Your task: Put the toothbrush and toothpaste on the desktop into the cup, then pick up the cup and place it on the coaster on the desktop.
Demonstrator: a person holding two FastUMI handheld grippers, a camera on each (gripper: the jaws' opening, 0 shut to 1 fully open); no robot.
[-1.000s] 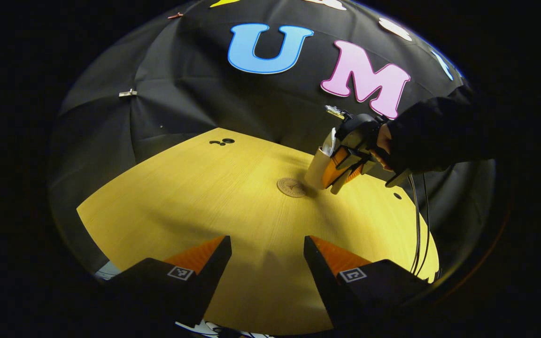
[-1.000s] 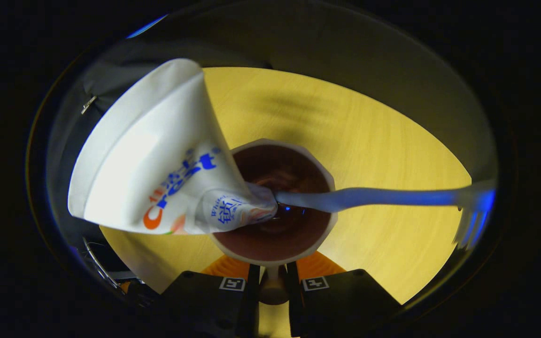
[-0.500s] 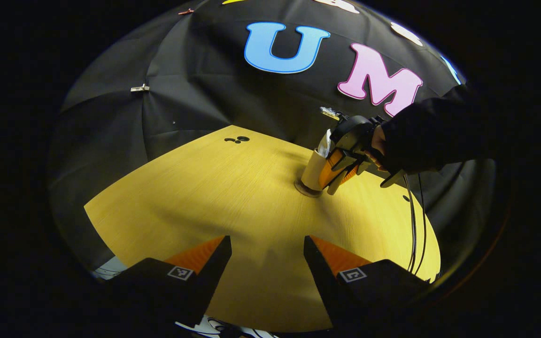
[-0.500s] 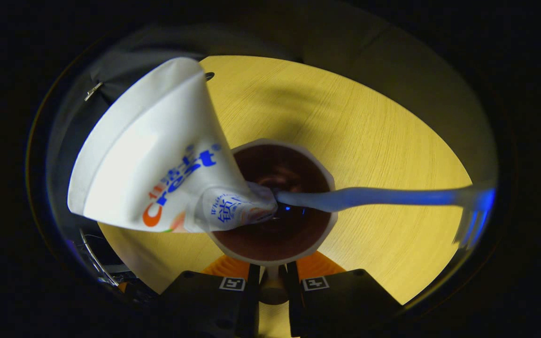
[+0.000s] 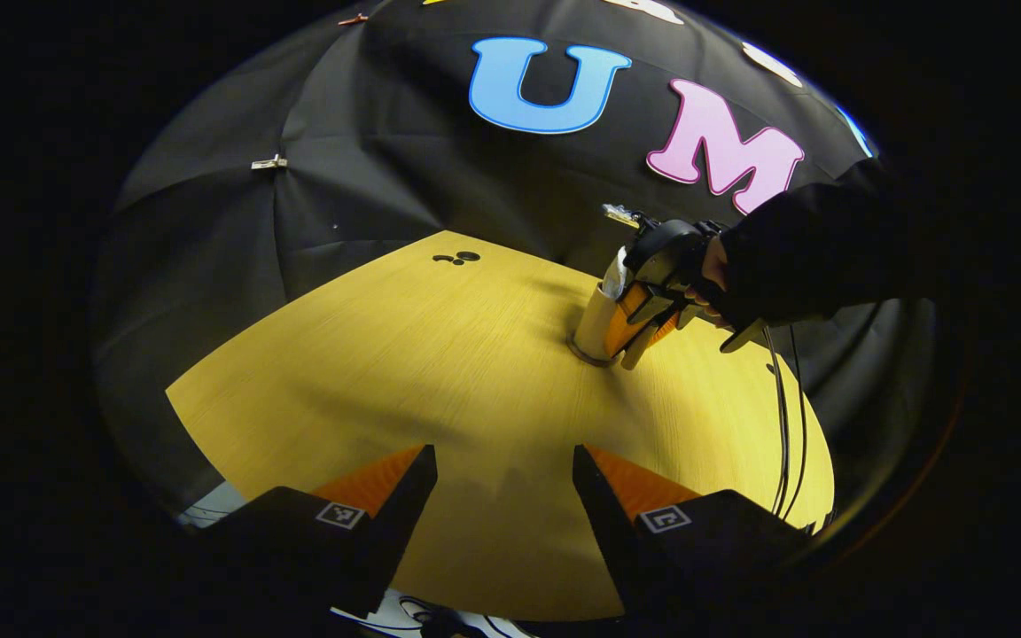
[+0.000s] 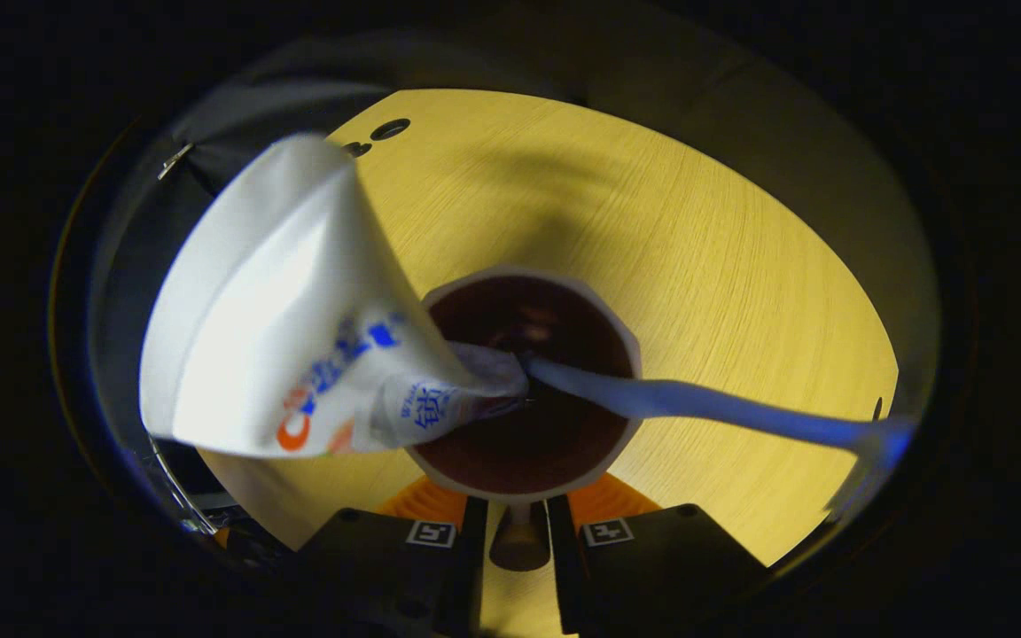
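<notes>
Since the cup [image 5: 596,326] already looks parked on the coaster [image 5: 583,356], center-right of the left gripper view, the step in hand is basically the let-go, imo. My right tool [image 6: 518,532] sits at the bottom of the right gripper view, fingers nearly together w/ the cup's rim [image 6: 524,490] pinched between them. So it's closed on the cup wall, not the whole body.

To do this bit well: make sure the base sits flat on the coaster before easing off. Only a sliver of coaster peeks out by the cup's foot, so I can't tell if it's centered. Open slowly, then back straight out along the fingers so nothing drags the rim sideways.

Toothpaste [image 6: 298,319] is in the cup, leaning hard to the upper left of the right gripper view. Toothbrush [image 6: 705,408] is in there too, handle running out to the right, head blurry at the far edge. Both stick out well past the rim, so the load is probably top-heavy, and a bump on exit could tip it.

My left tool [image 5: 505,496] is wide open, holding nothing, hovering over bare tabletop [image 5: 386,372] at the bottom of its frame, well apart from the cup. Cables [image 5: 785,416] hang from the right tool on the right side, near but not in the way.
</notes>
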